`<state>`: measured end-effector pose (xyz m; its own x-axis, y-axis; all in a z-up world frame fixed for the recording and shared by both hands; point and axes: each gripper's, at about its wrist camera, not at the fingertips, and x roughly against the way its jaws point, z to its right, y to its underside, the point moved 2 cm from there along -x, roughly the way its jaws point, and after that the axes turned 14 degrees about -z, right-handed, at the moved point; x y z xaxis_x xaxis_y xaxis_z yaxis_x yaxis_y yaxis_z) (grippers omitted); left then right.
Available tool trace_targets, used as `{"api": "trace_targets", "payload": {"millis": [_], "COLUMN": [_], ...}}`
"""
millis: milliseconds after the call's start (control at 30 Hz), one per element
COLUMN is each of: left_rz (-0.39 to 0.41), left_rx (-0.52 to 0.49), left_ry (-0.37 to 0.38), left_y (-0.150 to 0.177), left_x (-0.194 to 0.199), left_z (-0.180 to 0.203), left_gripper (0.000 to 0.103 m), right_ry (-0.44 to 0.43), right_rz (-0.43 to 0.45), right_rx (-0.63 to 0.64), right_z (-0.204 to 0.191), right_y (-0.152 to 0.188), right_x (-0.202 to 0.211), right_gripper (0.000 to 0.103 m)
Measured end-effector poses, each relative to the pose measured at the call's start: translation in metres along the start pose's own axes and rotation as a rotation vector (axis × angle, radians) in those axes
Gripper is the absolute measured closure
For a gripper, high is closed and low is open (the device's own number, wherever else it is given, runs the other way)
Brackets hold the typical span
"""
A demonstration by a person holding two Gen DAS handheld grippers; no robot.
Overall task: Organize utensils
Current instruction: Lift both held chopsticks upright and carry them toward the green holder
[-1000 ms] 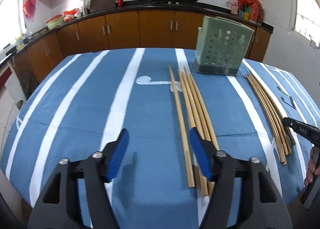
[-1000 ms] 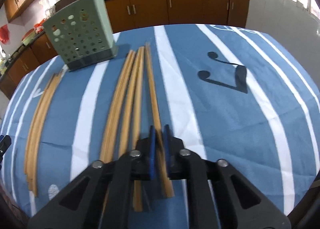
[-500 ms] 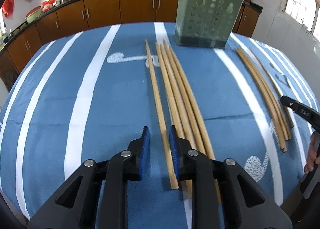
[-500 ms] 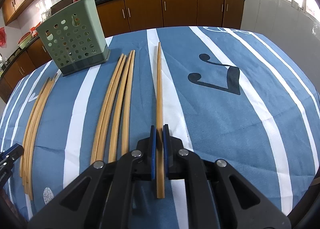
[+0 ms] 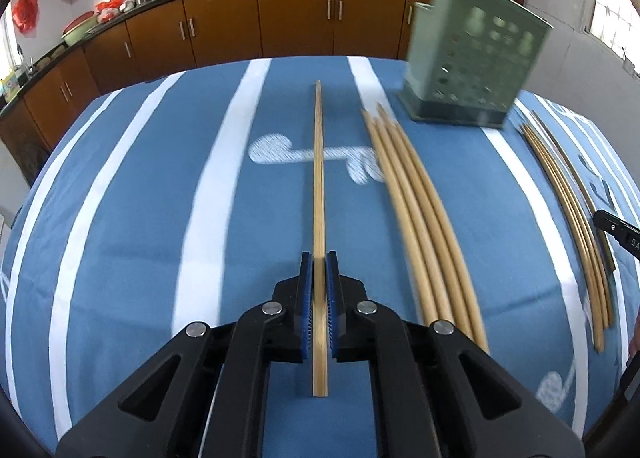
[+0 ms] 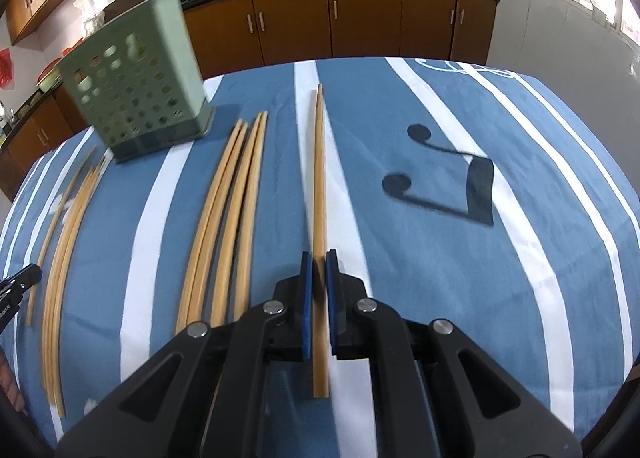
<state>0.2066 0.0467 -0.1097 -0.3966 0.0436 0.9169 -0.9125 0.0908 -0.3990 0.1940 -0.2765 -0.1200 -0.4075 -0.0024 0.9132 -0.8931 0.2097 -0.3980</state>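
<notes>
My left gripper (image 5: 319, 258) is shut on one long wooden chopstick (image 5: 318, 178) that points away along its fingers, apart from several chopsticks (image 5: 416, 210) lying to its right on the blue striped tablecloth. My right gripper (image 6: 319, 256) is shut on another chopstick (image 6: 319, 170), with several loose chopsticks (image 6: 232, 210) left of it. A green perforated utensil holder (image 5: 472, 70) stands upright at the back; in the right wrist view the holder (image 6: 136, 90) is at the upper left.
A further bundle of chopsticks (image 5: 568, 210) lies at the far right of the left view, next to the tip of the other gripper (image 5: 616, 230). Brown kitchen cabinets (image 5: 296, 18) and a counter with woks run behind the round table (image 5: 120, 238).
My left gripper closed on one chopstick and drew it leftward, away from its bundle. My right gripper stayed shut and carried its chopstick to the right, clear of the others.
</notes>
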Motion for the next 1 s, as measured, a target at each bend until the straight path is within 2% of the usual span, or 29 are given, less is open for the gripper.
{"api": "trace_targets", "payload": {"millis": [300, 933, 1000], "left_rz": [0.037, 0.034, 0.026], "left_rx": [0.009, -0.009, -0.014], "left_ry": [0.057, 0.007, 0.005], "left_y": [-0.007, 0.008, 0.010], "left_x": [-0.003, 0.002, 0.004], "left_z": [-0.012, -0.011, -0.010], "left_gripper": [0.095, 0.096, 0.096], "right_ry": [0.002, 0.002, -0.010], "right_rz": [0.036, 0.033, 0.058], "right_rx": [-0.004, 0.020, 0.018], "right_z": [0.004, 0.003, 0.005], "right_y": [-0.011, 0.000, 0.003], "right_x": [-0.007, -0.001, 0.008], "right_gripper": [0.095, 0.095, 0.095]}}
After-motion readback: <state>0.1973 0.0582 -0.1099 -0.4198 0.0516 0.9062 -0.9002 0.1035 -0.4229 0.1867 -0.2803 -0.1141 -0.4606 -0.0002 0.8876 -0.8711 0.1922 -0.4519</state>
